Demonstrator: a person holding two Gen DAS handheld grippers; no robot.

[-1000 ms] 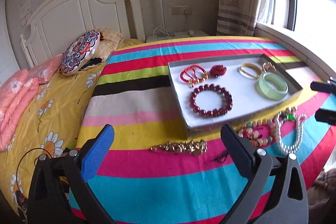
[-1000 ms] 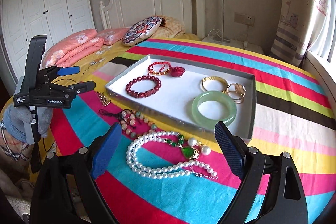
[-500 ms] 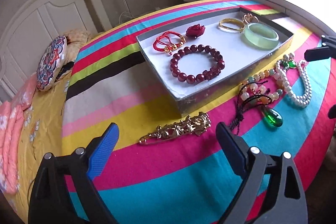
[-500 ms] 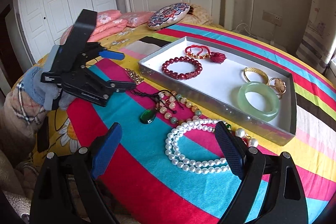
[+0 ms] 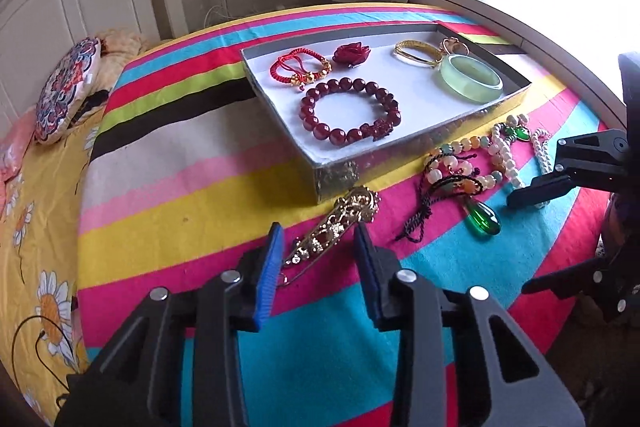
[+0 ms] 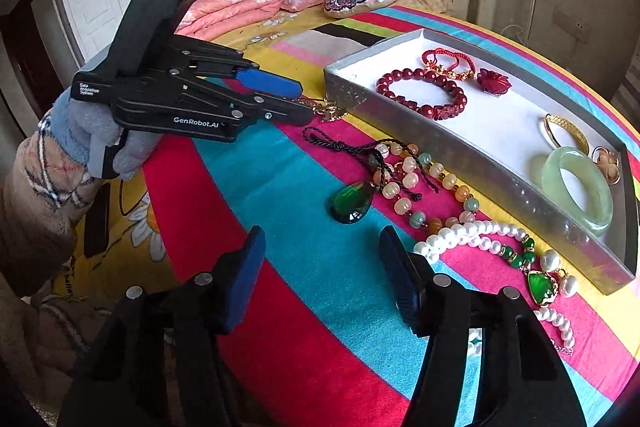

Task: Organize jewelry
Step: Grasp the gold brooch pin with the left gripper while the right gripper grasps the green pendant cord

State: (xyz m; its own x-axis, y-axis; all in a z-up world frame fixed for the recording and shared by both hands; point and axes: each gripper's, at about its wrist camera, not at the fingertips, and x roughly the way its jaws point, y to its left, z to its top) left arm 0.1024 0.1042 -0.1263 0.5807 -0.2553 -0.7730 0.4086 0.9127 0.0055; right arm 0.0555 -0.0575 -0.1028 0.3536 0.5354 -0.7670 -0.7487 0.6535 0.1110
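At 4 o'clock in the right wrist view, the pearl necklace (image 6: pixel 472 239) passed behind the right gripper (image 6: pixel 322 267) body, while the left gripper (image 6: pixel 294 103) fingertips hid most of the gold ornament (image 6: pixel 330 111) at 11 o'clock.

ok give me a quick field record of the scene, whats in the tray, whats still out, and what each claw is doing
surface: striped bedspread
tray: dark red bead bracelet, red cord bracelet, red rose piece, gold bangle, jade bangle, gold rings
outside tray: gold hairpin, green pendant cord, mixed bead necklace, pearl necklace
left claw: open, fingers either side of the gold hairpin
right claw: open, holding nothing
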